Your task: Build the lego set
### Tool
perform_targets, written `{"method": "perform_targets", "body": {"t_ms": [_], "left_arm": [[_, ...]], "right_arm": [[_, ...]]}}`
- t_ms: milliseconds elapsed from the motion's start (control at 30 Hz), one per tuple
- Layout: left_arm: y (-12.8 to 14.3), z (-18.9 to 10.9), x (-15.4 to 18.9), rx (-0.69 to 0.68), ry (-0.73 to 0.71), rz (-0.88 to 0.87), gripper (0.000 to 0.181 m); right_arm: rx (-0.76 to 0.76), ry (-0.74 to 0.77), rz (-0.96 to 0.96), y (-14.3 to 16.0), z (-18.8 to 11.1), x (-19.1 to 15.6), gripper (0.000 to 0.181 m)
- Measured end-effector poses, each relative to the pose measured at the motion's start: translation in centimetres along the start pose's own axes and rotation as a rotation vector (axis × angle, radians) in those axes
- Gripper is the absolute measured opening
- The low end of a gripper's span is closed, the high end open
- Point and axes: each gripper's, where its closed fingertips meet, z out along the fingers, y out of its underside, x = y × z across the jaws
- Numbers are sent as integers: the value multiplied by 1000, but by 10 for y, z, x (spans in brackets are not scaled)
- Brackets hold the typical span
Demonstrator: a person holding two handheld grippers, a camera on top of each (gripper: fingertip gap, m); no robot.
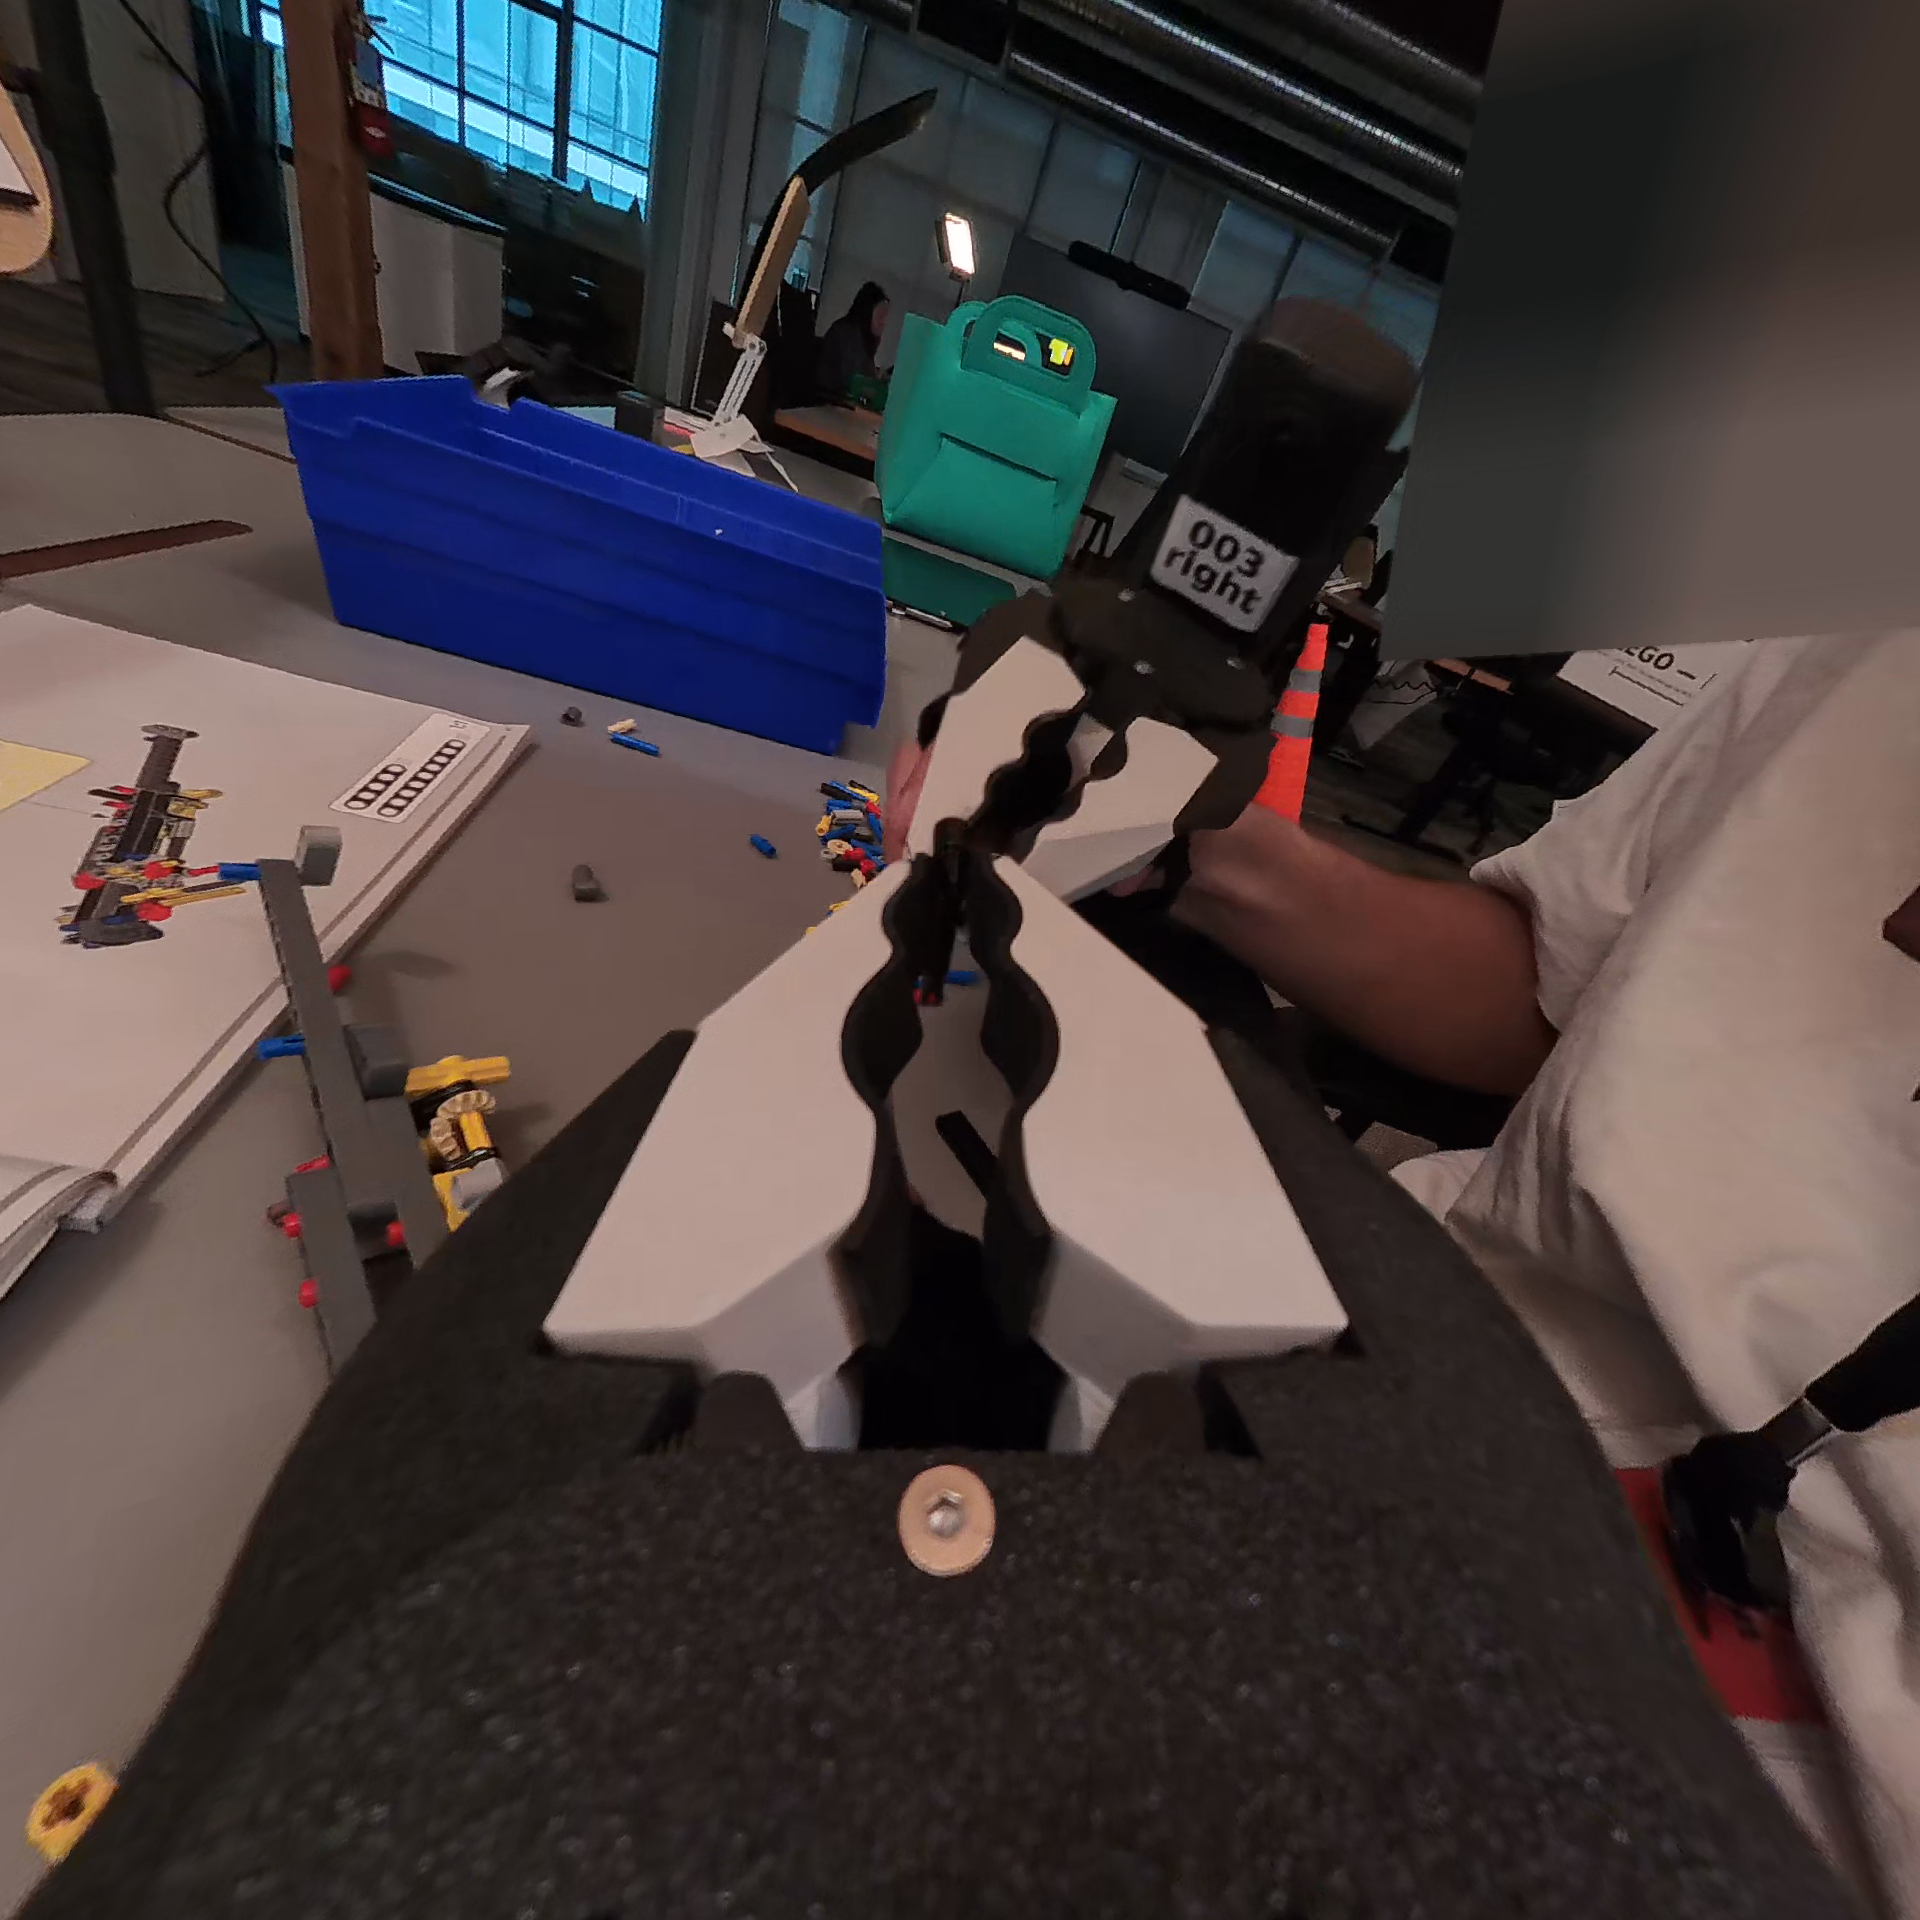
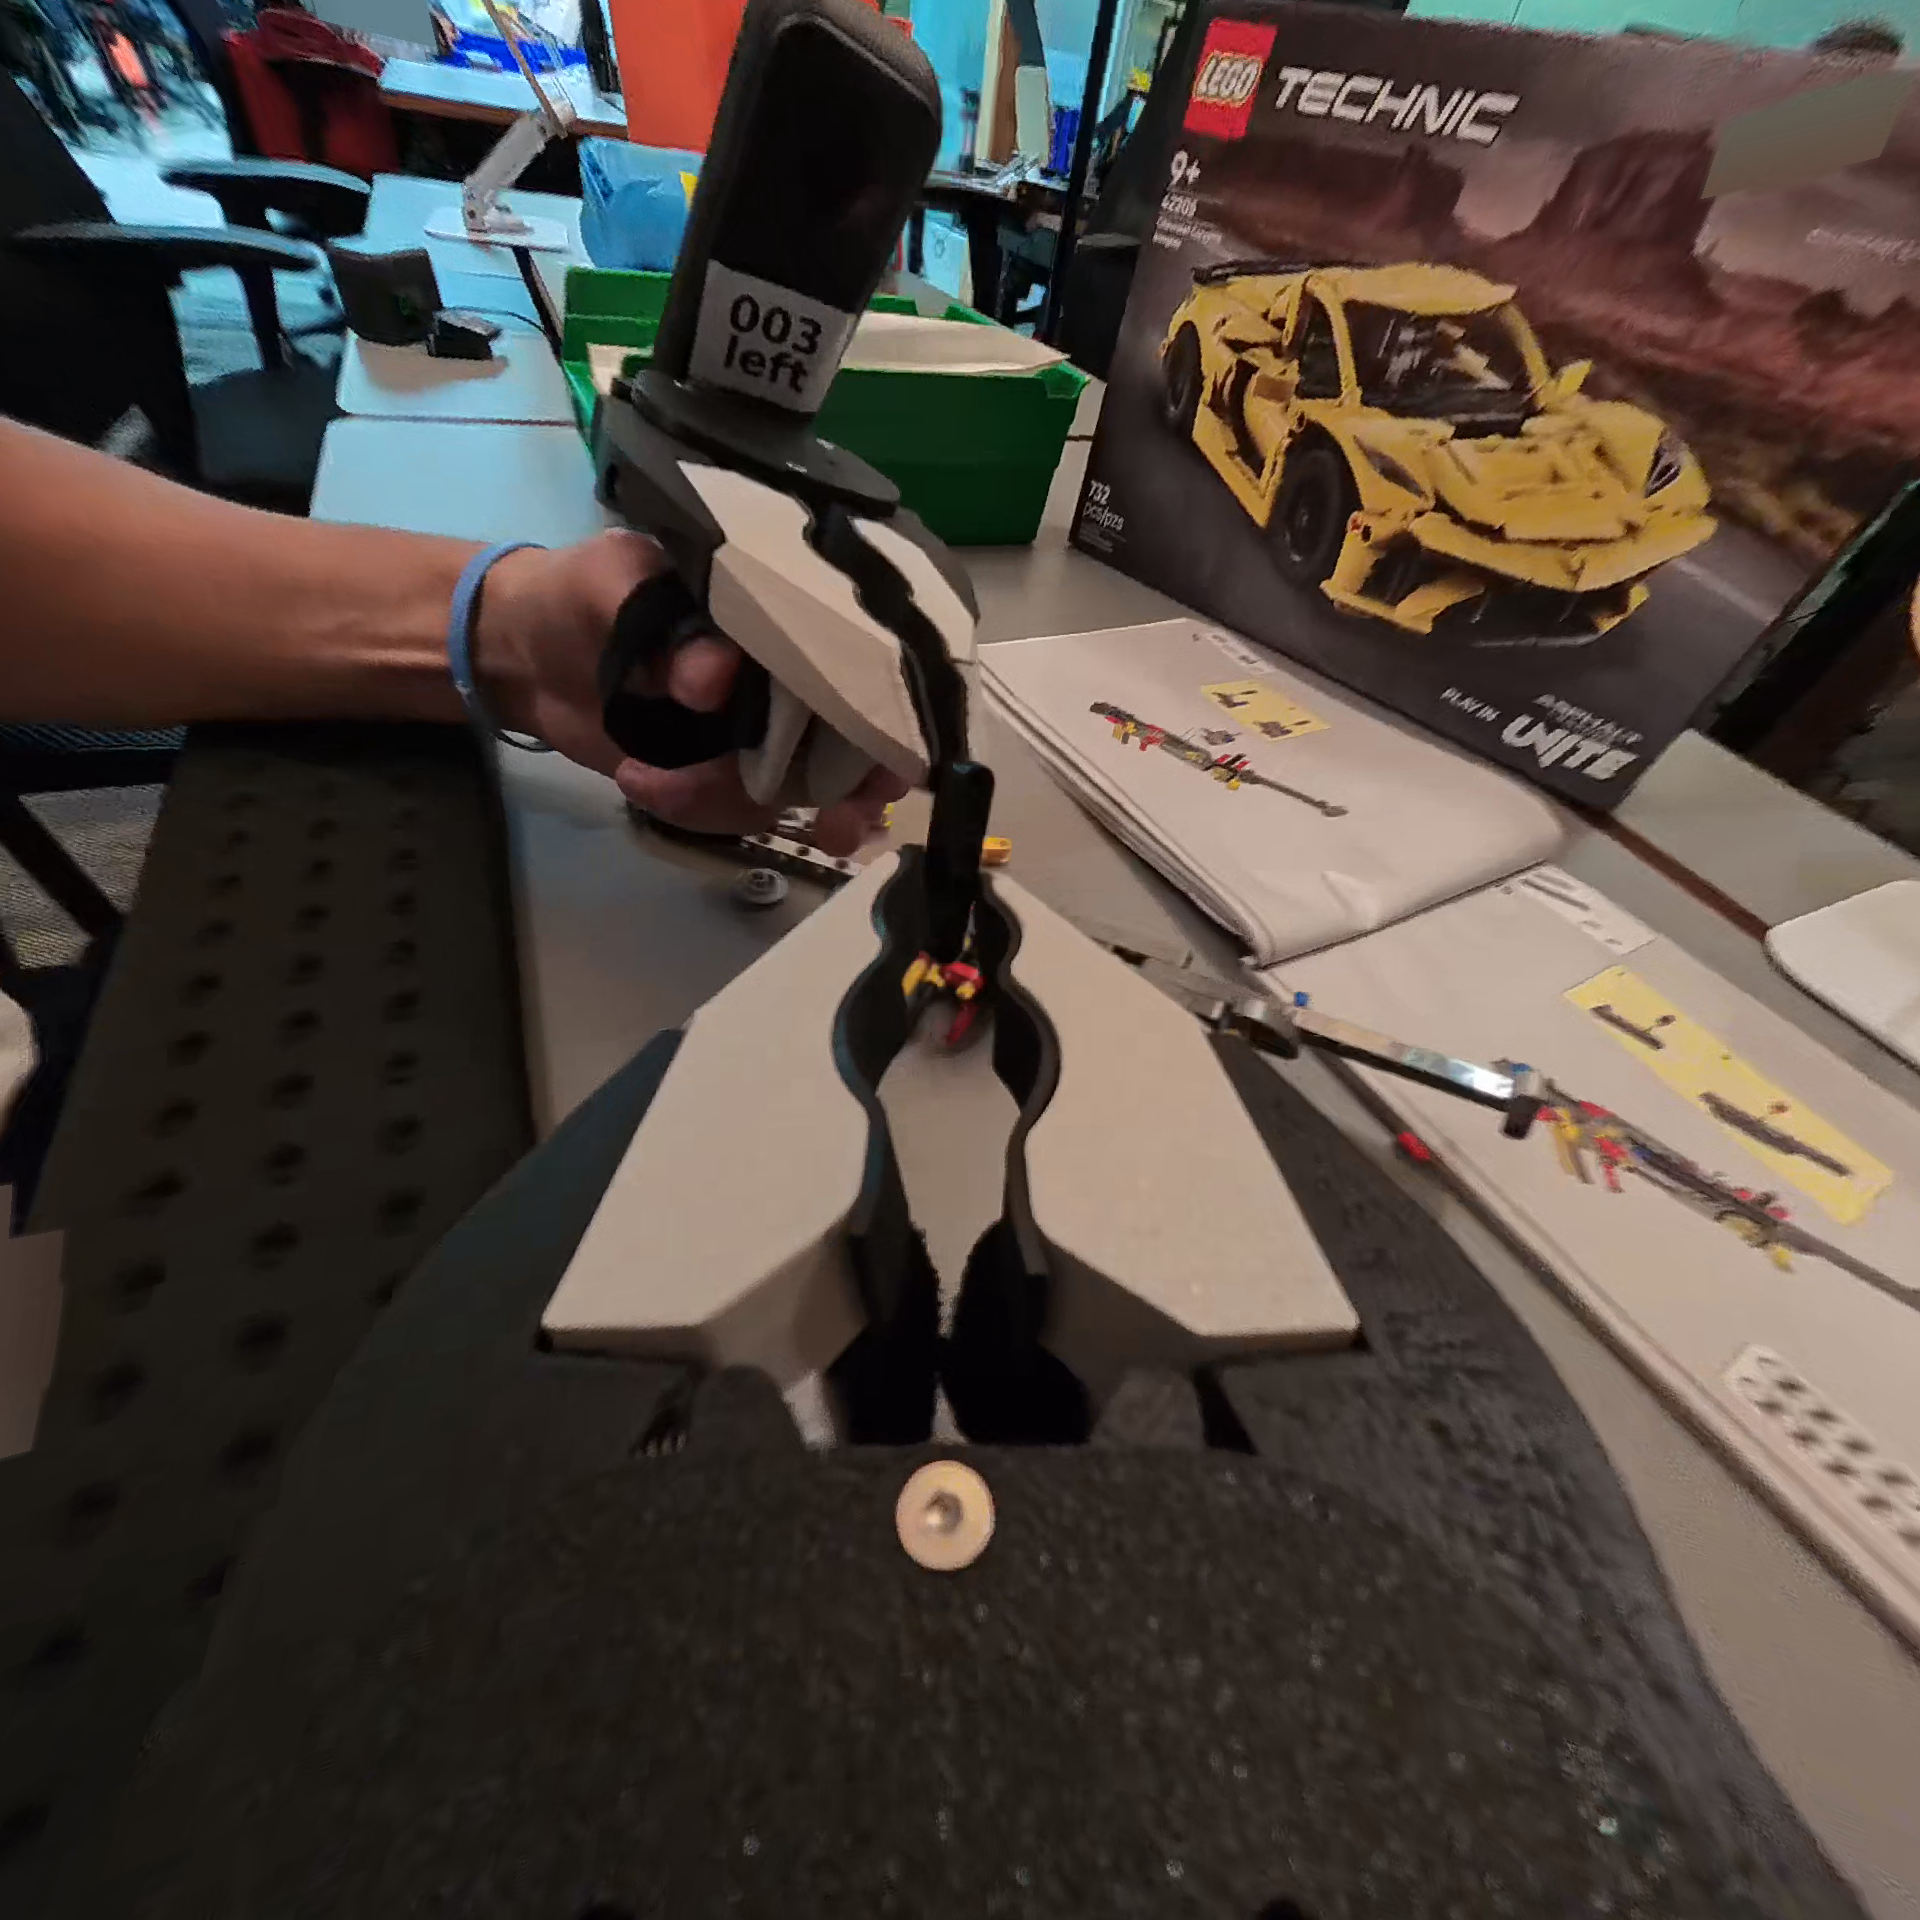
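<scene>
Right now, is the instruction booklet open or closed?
Open: the instruction booklet lies flat on the table, an inner page with build diagrams facing up.

Open industrial workshop: exposed ceiling pipes (image 1: 1226, 125), parts bins (image 1: 582, 561), worktables (image 2: 457, 468).

Two hand-held grippers meet tip to tip.
Left gripper (image 1: 951, 883) and right gripper (image 2: 940, 894) both have fingers nearly closed, each gripped by a hand (image 2: 623, 675).
</scene>
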Motion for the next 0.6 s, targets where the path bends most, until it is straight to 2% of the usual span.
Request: {"method": "perform_targets", "body": {"t_ms": [167, 433, 600], "left_arm": [[-5, -1, 1, 28, 7, -1, 2], [-9, -4, 1, 40, -5, 32, 2], [-5, -2, 4, 21, 10, 42, 2]], "right_arm": [[103, -56, 142, -6, 4, -2, 6], [214, -1, 33, -27, -8, -2, 14], [207, 1, 37, -25, -5, -3, 15]]}}
